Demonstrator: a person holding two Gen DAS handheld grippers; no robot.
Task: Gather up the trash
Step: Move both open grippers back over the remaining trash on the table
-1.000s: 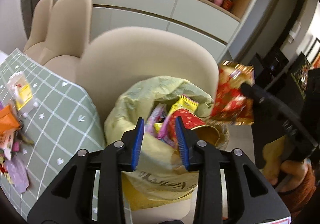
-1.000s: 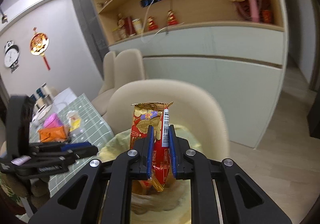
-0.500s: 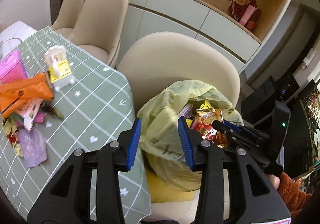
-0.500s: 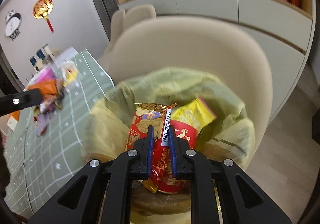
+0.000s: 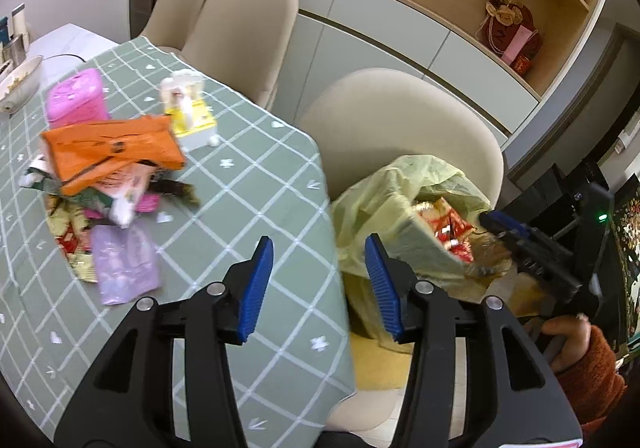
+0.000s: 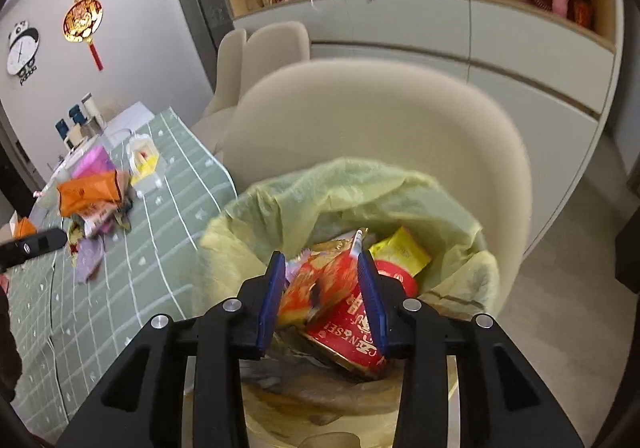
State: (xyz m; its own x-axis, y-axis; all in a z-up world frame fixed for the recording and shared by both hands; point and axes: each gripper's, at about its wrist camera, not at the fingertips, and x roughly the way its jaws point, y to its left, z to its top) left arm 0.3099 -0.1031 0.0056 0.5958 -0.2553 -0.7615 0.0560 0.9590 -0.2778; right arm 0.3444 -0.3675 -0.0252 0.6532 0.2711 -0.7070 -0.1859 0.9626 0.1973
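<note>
A yellow-green trash bag (image 6: 280,207) stands open on a beige chair (image 6: 380,119). Over its mouth, my right gripper (image 6: 321,260) has its jaws opening. A red-and-gold snack wrapper (image 6: 320,284) lies tilted and loose between them, on a red tub (image 6: 352,328) and beside a yellow packet (image 6: 400,252). My left gripper (image 5: 318,240) hangs over the table's corner beside the bag (image 5: 384,187), jaws opening, nothing between them. Further left lie an orange packet (image 5: 108,151) and a purple wrapper (image 5: 124,268). The right gripper (image 5: 504,232) shows at the bag's far side.
A green checked tablecloth (image 5: 240,207) covers the table. On it stand a pink container (image 5: 76,99) and a white-and-yellow box (image 5: 188,111), with a bowl (image 5: 18,83) at the far left. Two more beige chairs (image 5: 240,31) stand before a grey cabinet (image 5: 380,39).
My right gripper sank into the bag's mouth and its jaws parted, freeing the red-and-gold wrapper. My left gripper swung from over the bag toward the table and spread wider.
</note>
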